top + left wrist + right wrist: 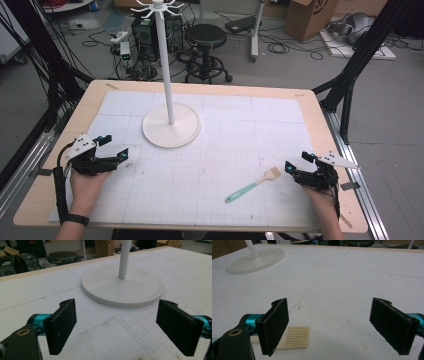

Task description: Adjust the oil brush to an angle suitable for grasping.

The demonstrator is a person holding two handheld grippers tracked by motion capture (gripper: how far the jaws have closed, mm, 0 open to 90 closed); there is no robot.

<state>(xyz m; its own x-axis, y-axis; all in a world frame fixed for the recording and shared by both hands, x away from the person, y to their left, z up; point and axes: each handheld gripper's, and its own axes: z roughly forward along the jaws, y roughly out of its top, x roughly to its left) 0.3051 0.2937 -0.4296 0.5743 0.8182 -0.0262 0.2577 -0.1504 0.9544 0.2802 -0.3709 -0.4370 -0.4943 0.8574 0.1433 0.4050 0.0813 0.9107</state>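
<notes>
A small brush (252,184) with a teal handle and a pale bristle head lies flat on the white gridded mat (225,150), right of centre near the front. Its bristle head (295,338) shows low between my right gripper's jaws, nearer the left jaw. My right gripper (296,161) rests at the mat's right edge, open and holding nothing. A white stand (171,125) with a round base and tall pole is at the back left. My left gripper (113,145) sits at the left edge, open and facing the stand's base (122,286).
The wooden table (310,105) ends just beyond the mat on all sides. Behind it on the floor are a black stool (206,36), cables and a cardboard box (309,17). Black frame legs (360,55) stand at the right.
</notes>
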